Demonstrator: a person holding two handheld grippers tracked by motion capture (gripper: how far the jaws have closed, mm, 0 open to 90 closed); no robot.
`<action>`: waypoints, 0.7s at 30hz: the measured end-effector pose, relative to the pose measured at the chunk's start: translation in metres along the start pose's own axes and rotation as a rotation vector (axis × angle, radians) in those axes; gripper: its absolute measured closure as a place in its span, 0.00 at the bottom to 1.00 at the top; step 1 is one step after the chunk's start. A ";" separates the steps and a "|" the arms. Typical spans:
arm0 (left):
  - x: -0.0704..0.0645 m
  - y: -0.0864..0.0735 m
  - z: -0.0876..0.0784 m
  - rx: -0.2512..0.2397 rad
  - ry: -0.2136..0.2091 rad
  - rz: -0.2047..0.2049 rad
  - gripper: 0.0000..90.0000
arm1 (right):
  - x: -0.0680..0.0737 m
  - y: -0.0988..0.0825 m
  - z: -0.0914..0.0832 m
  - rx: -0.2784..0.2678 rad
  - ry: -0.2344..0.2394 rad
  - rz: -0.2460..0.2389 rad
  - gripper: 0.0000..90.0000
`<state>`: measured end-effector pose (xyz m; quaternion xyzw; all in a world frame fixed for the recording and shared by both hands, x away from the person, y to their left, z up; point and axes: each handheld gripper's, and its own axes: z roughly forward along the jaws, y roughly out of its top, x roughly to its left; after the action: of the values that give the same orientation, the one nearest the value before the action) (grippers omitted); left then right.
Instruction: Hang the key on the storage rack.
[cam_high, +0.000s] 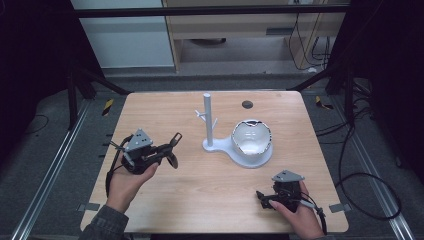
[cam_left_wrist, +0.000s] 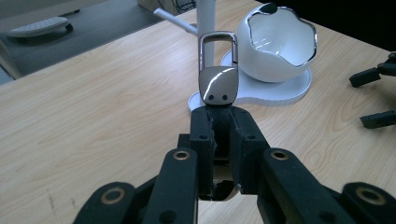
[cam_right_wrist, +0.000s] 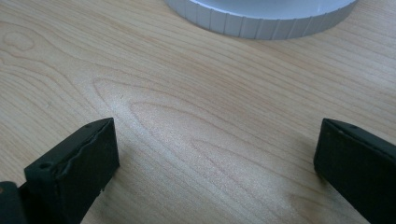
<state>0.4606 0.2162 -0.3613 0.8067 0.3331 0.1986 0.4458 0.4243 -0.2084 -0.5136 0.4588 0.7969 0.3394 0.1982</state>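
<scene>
My left gripper (cam_high: 167, 148) is shut on a shiny metal key-ring clip (cam_left_wrist: 218, 81), held by its dark strap end. The clip's open loop (cam_left_wrist: 218, 44) sticks out past the jaws toward a white stand. In the high view the clip (cam_high: 175, 138) hangs over the left half of the table. The stand is a white post with short pegs (cam_high: 207, 119) on a flat white base (cam_high: 220, 146). A white bowl with a wavy silver rim (cam_high: 252, 137) sits on that base. My right gripper (cam_high: 263, 197) rests low near the table's front right, its jaws open over bare wood (cam_right_wrist: 215, 154).
The wooden table (cam_high: 200, 185) has a small dark round mark (cam_high: 247, 104) near its far edge. The right gripper's two black jaws (cam_left_wrist: 376, 74) appear beyond the bowl in the left gripper view. Cables lie on the floor to the right (cam_high: 360, 175).
</scene>
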 end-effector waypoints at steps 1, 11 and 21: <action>-0.001 0.002 0.001 0.002 -0.004 0.004 0.89 | 0.000 0.000 0.000 0.000 0.000 0.000 0.00; -0.016 0.028 0.011 -0.024 -0.003 0.050 0.89 | -0.001 0.001 0.001 0.000 0.005 -0.008 0.00; -0.024 0.044 0.013 -0.045 0.015 0.066 0.89 | 0.000 0.001 0.001 0.003 0.006 0.000 0.00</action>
<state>0.4682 0.1747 -0.3311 0.8054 0.3054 0.2267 0.4545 0.4253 -0.2080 -0.5134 0.4581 0.7979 0.3396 0.1952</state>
